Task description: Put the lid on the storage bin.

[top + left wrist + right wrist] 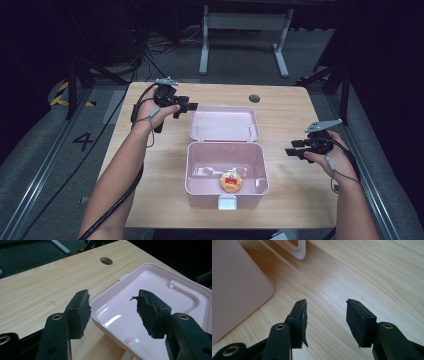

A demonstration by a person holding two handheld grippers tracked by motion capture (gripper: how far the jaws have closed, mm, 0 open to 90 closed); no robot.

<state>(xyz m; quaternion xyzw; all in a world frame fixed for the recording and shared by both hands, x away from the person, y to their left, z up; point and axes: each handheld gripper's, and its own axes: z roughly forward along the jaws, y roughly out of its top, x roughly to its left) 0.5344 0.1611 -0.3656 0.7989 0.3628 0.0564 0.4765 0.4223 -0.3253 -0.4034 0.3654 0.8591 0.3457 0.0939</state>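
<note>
Table [150, 170]: light wood, with a round cable hole [254, 98] near its far edge.

Box [200, 170]: pink plastic, open, at the table's middle. Its lid [223, 123] lies back flat on the far side, inner face up. A white latch [227, 202] sits on the near wall.

Contents: one round yellow-and-red item [231, 181] on the box floor, toward the near right; what it is cannot be told.

Left gripper [186, 108]: held above the table at the far left, jaws parted and empty, pointing toward the lid's left end. In the left gripper view the lid's corner [105, 315] lies between and beyond the jaws, untouched.

Right gripper [294, 148]: held right of the box, apart from it, jaws parted and empty. In the right gripper view bare table [367, 277] lies between the jaws, the box wall [234, 287] off to one side.
</note>
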